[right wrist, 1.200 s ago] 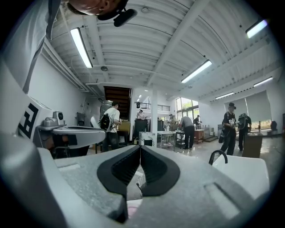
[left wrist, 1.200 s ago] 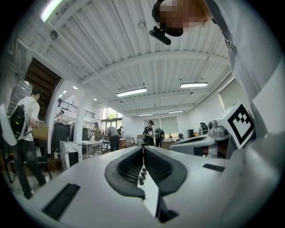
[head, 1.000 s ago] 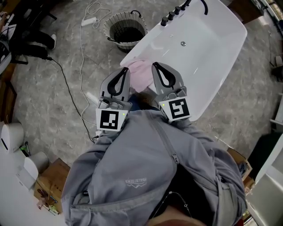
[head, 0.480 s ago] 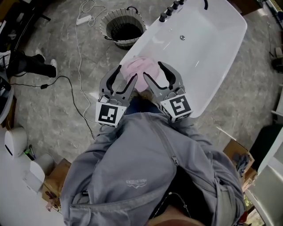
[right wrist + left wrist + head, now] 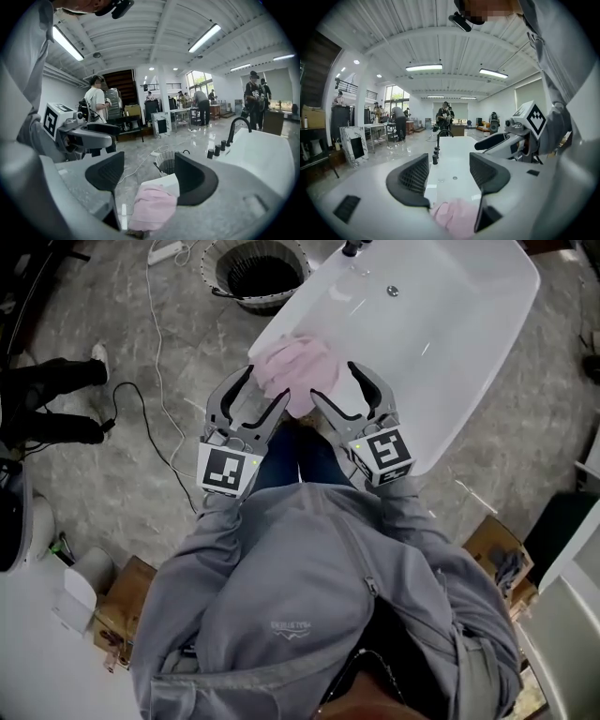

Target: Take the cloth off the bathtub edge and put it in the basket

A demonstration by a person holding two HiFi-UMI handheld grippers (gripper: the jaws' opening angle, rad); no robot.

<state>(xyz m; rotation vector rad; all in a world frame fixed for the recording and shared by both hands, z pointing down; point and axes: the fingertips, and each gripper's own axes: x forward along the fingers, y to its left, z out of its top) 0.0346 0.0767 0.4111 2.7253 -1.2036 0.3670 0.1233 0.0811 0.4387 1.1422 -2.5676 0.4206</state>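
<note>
**Head view.** A white bathtub [image 5: 450, 352] stands on a grey marbled floor [image 5: 103, 474]. A pink cloth [image 5: 292, 371] lies bunched over its near rim. A basket [image 5: 255, 273] with a dark inside stands on the floor just beside the tub's left corner, and a white power strip [image 5: 166, 251] lies near it. The left gripper [image 5: 265, 388] and the right gripper [image 5: 335, 382] flank the cloth, one on each side. Both pairs of jaws have just been opening and stand spread.

**Gripper views.** In each view the cloth lies low between the jaws, and no pad presses on it. A black tap [image 5: 438, 140] rises at the tub's far end. The room is a large hall with a white ribbed ceiling [image 5: 440, 42] and strip lights [image 5: 423, 67]. People [image 5: 399, 123] stand at desks [image 5: 375, 127] in the background.
</note>
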